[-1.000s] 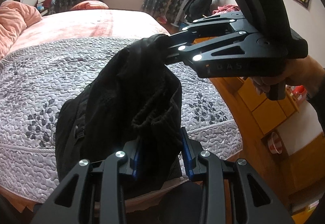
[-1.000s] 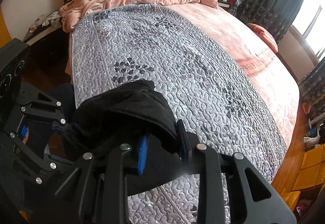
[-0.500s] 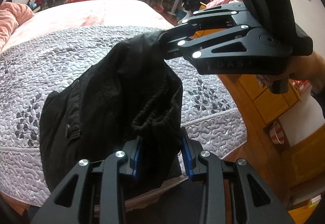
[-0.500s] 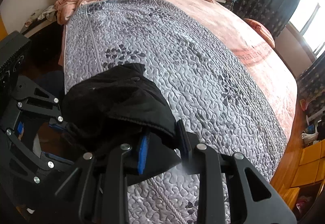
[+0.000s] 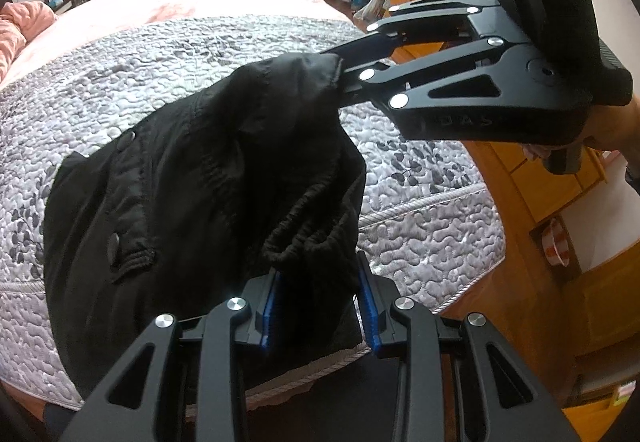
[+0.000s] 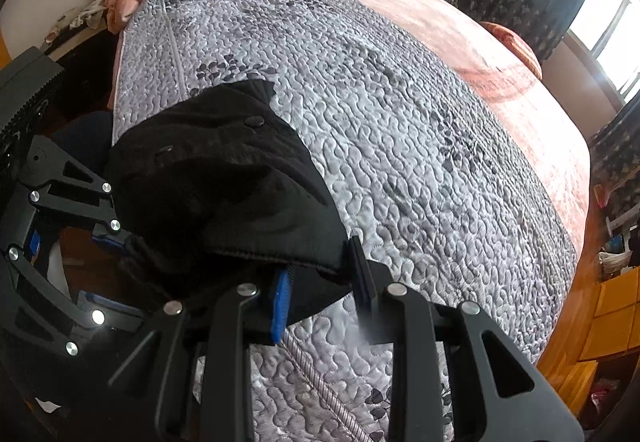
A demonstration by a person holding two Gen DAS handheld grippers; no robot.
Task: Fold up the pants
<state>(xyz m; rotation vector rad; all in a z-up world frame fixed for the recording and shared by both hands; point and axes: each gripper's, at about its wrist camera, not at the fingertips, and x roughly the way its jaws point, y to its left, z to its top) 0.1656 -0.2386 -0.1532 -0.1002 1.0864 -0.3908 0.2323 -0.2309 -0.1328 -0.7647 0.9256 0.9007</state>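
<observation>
Both tools lower now, pants [image 5: 192, 177] nearer quilt [image 5: 420, 201]. Left tool [image 5: 318, 306] and right tool [image 6: 320, 282] clamp waistband; I spread corners apart, lay flat.

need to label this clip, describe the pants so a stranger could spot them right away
Start at the bed with the grey quilt; near its foot corner, both grippers clamp one dark bundle. That is the pants, pinched by the left gripper and right gripper. They are the only black cloth against grey and pink bedding.
</observation>
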